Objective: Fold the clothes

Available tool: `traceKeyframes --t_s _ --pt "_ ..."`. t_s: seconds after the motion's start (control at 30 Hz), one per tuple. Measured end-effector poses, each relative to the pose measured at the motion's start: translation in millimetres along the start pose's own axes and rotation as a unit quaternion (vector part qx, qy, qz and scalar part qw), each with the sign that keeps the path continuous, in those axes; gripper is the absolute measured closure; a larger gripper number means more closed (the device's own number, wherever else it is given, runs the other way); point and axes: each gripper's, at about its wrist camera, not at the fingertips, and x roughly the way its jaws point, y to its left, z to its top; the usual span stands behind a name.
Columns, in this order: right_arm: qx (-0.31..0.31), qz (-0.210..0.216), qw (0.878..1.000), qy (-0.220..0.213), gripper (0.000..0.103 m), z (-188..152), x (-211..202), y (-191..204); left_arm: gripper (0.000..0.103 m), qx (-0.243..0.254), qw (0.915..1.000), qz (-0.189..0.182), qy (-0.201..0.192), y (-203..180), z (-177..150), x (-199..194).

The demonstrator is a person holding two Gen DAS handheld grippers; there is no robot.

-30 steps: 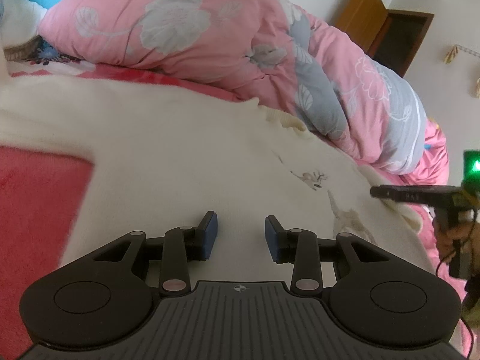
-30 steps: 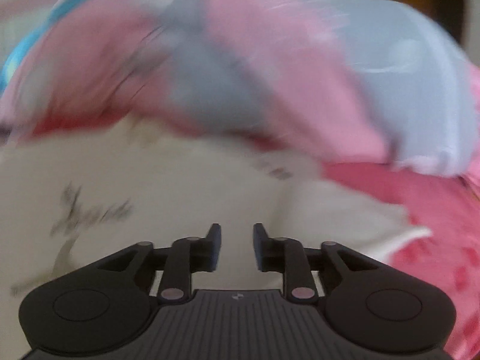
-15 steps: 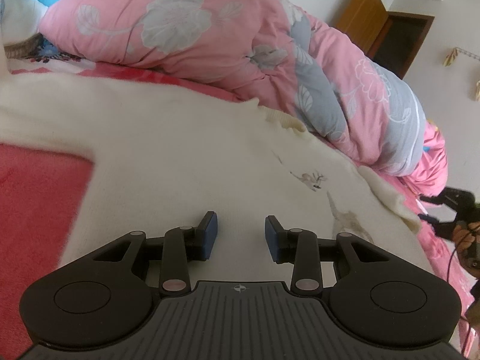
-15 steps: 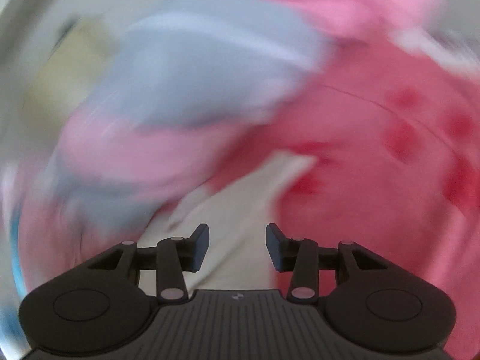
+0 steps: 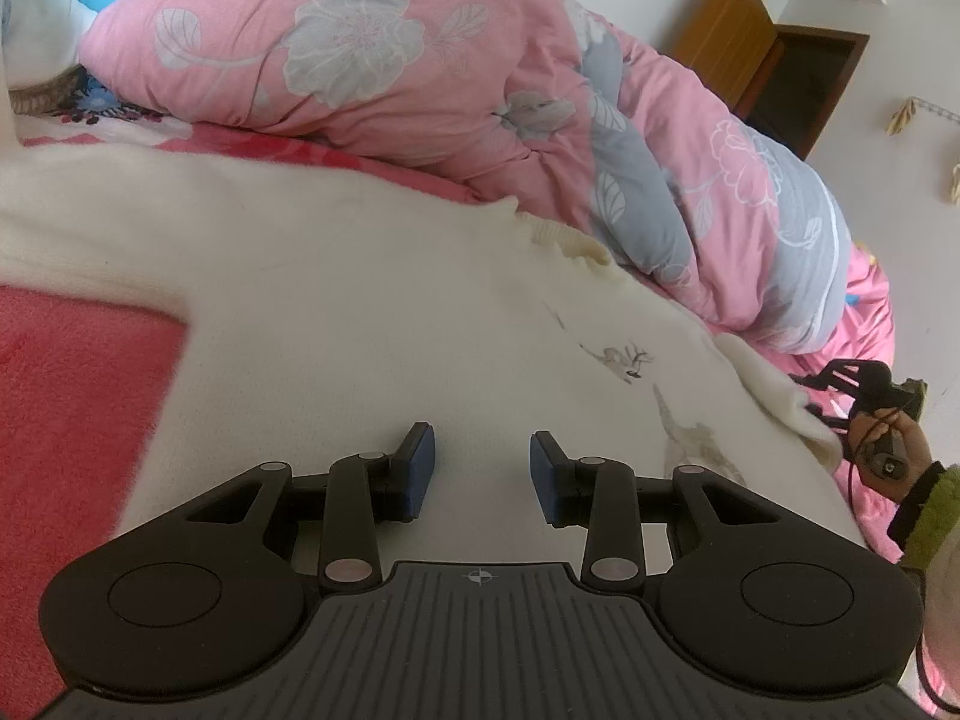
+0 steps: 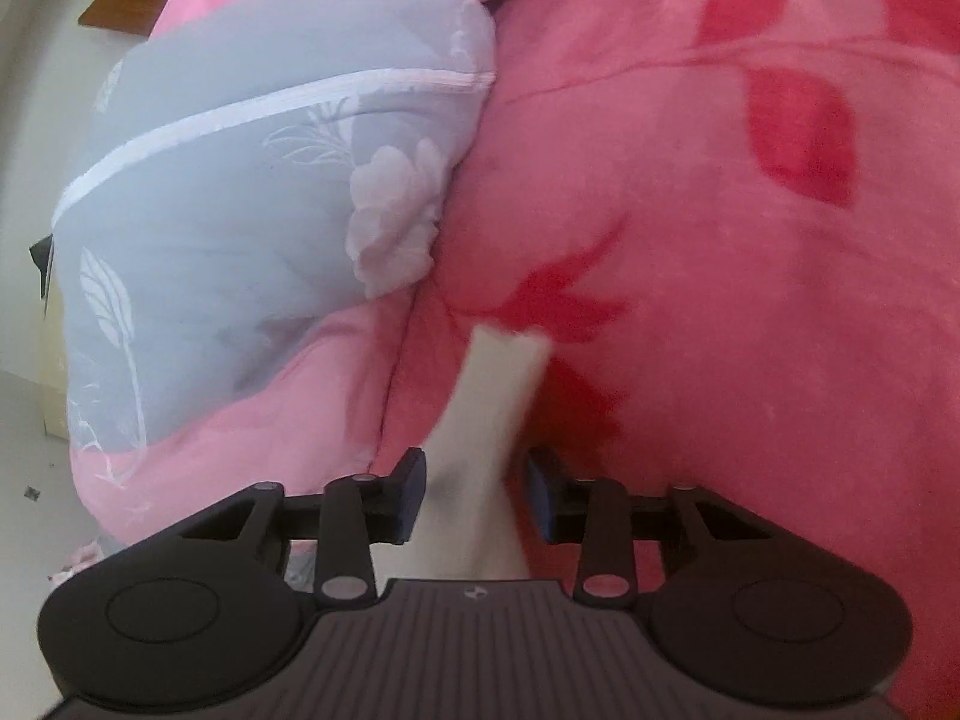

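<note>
Right wrist view: a cream sleeve end (image 6: 501, 396) of the sweater (image 5: 336, 312) runs straight out between the right gripper (image 6: 477, 495) fingers.

Its jaws are closing with the strip between them; whether the pads press it yet is hard to tell, as motion blurs the cloth, though a gap seems to show on the right side. The sleeve's long axis lies along the gripper's pointing line, over the red floral blanket (image 6: 750, 240) at the bed's right edge beside the quilt (image 6: 270, 180). The left gripper (image 5: 480, 471), jaws spread and empty, hovers over the sweater's body, well apart from that sleeve, so the right hand (image 5: 882, 444) is nearer.
</note>
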Motion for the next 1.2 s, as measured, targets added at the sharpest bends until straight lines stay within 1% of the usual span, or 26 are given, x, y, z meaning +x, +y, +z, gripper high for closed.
traceKeyframes --t_s 0.03,0.1,0.23,0.4,0.53,0.63,0.7,0.87,0.93,1.07,1.13,1.2 --pt "-0.007 0.000 1.000 -0.004 0.090 0 -1 1 0.068 0.000 1.0000 0.000 0.000 0 0 0" --pt "-0.025 -0.004 1.000 -0.017 0.095 2 -6 6 0.068 -0.001 1.0000 -0.001 0.000 0 0 0" --pt "-0.071 -0.004 0.995 -0.063 0.096 7 -41 22 0.068 -0.002 1.0000 -0.002 0.000 1 0 1" --pt "-0.113 0.004 0.983 -0.144 0.096 29 -122 34 0.068 -0.004 1.0000 -0.004 -0.001 1 0 1" --pt "-0.105 0.003 0.972 -0.212 0.096 54 -188 19 0.068 -0.005 1.0000 -0.004 -0.001 1 1 1" --pt "-0.068 -0.016 0.966 -0.249 0.096 66 -223 -14 0.068 -0.004 1.0000 -0.005 -0.001 2 1 1" --pt "-0.039 -0.040 0.966 -0.254 0.096 71 -231 -42 0.068 -0.004 1.0000 -0.005 -0.001 2 1 1" --pt "0.051 -0.081 0.965 -0.242 0.097 69 -225 -110 0.068 -0.004 1.0000 -0.005 -0.001 2 1 1" --pt "0.060 -0.085 0.965 -0.240 0.097 67 -220 -117 0.068 -0.005 1.0000 -0.005 -0.001 2 1 0" --pt "0.034 -0.056 0.968 -0.244 0.097 69 -222 -88 0.068 -0.008 0.9999 -0.008 -0.002 3 1 0" --pt "-0.004 -0.026 0.970 -0.240 0.097 67 -223 -51 0.068 -0.012 0.9999 -0.010 -0.002 4 1 -1" --pt "-0.051 0.011 0.973 -0.226 0.097 59 -221 -8 0.068 -0.016 0.9998 -0.014 -0.003 5 1 -1"
